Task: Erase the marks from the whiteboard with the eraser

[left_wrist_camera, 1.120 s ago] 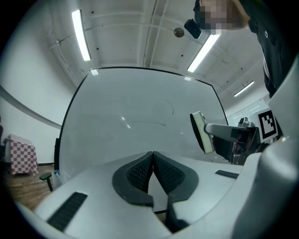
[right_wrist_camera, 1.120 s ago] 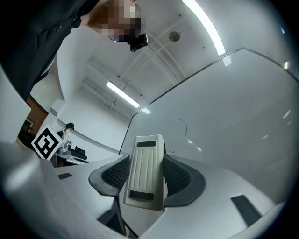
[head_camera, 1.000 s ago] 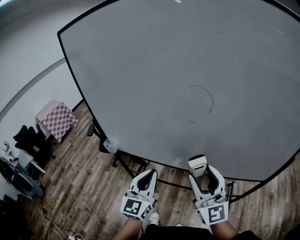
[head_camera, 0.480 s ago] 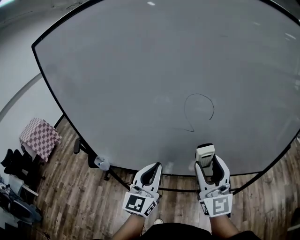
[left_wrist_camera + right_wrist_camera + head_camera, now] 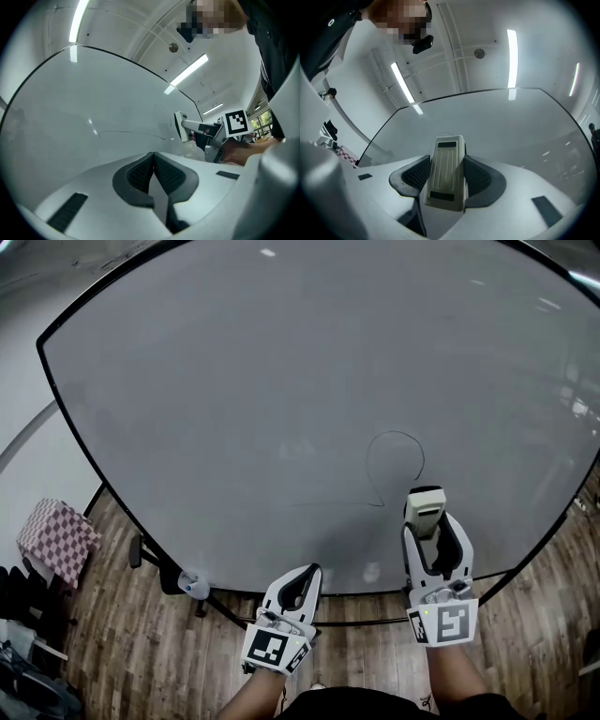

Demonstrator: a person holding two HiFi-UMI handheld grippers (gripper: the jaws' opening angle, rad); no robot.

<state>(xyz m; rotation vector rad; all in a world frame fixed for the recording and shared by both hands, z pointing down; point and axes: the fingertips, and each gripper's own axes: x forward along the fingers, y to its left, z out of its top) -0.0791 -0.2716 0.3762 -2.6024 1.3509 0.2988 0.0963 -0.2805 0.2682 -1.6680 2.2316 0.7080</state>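
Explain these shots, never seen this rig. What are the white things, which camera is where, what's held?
No robot here: a person holds a two-jaw gripper in each hand. The wide picture comes from a head camera looking down. The other two come from cameras riding on each gripper, looking along its jaws. The surface is a whiteboard carrying a thin drawn loop. The right gripper is clamped on a pale eraser, close to the loop. The left gripper is shut and empty.

Bright ceiling strip lights [image 5: 512, 51] are glaring and reflecting on the whiteboard [image 5: 281, 381]. Fisheye distortion is bowing its edges, and dark vignetting is ringing both gripper views.
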